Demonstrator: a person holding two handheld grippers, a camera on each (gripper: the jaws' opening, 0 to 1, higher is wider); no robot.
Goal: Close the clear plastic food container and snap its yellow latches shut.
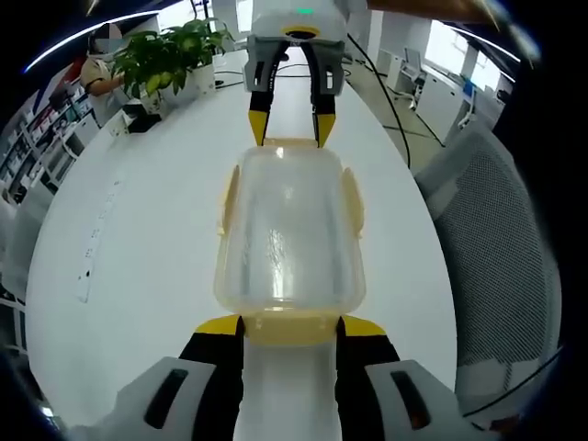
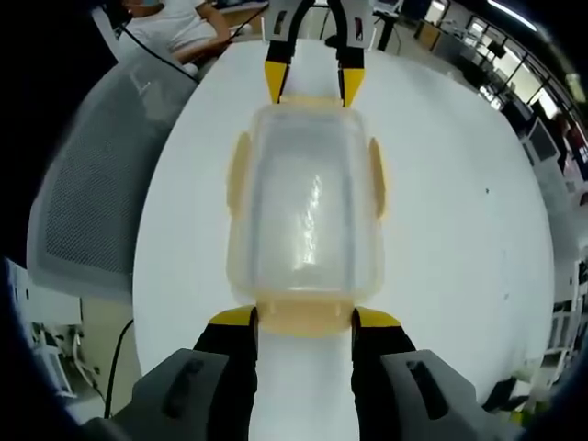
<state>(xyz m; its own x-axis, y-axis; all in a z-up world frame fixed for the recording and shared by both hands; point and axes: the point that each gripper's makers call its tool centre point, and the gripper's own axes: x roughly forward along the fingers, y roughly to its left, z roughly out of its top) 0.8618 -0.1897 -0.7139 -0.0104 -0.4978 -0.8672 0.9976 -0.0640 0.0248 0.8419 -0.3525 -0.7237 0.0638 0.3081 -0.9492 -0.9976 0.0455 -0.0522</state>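
Left gripper [image 1: 290,327]: jaws parted wide, tips at the near end latch [image 1: 288,327] of the clear container [image 1: 288,234], gripping nothing. The lidded container lies flat on the white table [image 1: 147,239] between both grippers. Right gripper [image 1: 290,129], opposite, likewise spread at the far end. Beyond, a potted plant [image 1: 170,57].

Container [image 1: 289,239] contents blurred (lid cloudy); chair [image 1: 496,266] cropped.

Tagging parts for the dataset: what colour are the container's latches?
Pale translucent yellow latches, clearest in the right gripper view.
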